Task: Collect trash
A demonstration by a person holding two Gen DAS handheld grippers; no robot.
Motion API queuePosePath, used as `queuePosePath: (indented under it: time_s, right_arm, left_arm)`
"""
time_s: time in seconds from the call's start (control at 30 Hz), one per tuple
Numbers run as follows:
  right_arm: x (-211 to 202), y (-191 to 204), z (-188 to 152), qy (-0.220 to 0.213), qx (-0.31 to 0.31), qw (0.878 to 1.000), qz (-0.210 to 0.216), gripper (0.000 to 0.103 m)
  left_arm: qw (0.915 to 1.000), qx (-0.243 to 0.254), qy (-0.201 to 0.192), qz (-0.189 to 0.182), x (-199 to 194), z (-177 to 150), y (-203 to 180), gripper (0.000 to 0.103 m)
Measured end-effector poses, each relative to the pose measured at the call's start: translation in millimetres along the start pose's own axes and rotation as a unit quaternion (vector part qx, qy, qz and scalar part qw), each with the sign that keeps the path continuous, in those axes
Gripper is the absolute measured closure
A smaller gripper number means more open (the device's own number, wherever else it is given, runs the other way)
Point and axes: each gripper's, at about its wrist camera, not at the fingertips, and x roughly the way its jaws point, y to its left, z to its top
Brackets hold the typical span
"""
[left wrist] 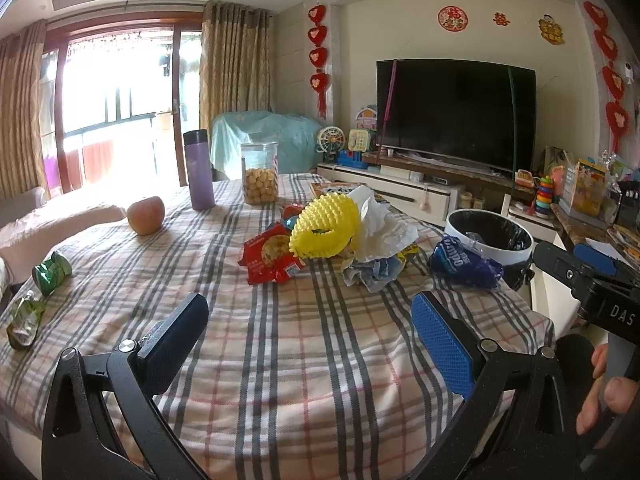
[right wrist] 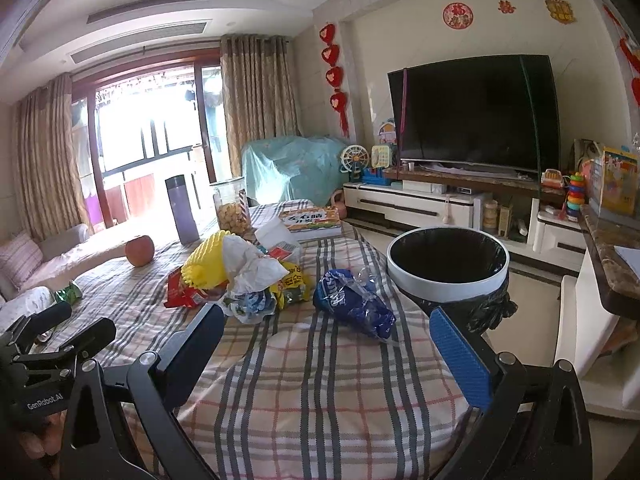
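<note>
Both grippers hover low over the near edge of the plaid tablecloth [left wrist: 288,360], level, pointing across the table. Left gripper [left wrist: 312,332]: fingers spread wide, holding nothing. Right gripper [right wrist: 332,344]: likewise released and empty, aimed roughly at the blue snack bag [right wrist: 352,304].

Trash sits mid-table, well beyond both fingertips: blue snack bag nearest the right edge, then a heap of crumpled white paper [left wrist: 380,224], yellow foam fruit net [left wrist: 324,228] and red biscuit wrapper [left wrist: 272,258]. Two green wrappers [left wrist: 50,270] lie apart at the far left. The white bin with black liner [right wrist: 446,272] stands just off the table's right side.

Risks, as judged:
- Crinkly film may slip from the pads if pinched at a loose edge.
- The heap overlaps; pulling one piece could drag others off the table.
- Apple [left wrist: 146,210], purple flask [left wrist: 199,170] and cookie jar [left wrist: 259,174] stand behind; overreaching could knock them.
</note>
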Motion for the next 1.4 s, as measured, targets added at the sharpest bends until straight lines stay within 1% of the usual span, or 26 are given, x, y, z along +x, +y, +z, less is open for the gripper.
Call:
queuePosePath:
  time_s: [1.03, 1.4]
  right_arm:
    - [2, 1, -2, 0.003, 0.002, 1.000, 0.003, 0.000]
    - [9, 0, -7, 0.018, 0.004, 1.000, 0.008, 0.000]
  left_arm:
    - [1.0000, -0.002, 0.003, -0.001, 1, -5, 1, 0.000]
    - [0.9997, -0.007, 0.023, -0.005, 17, -8, 1, 0.000]
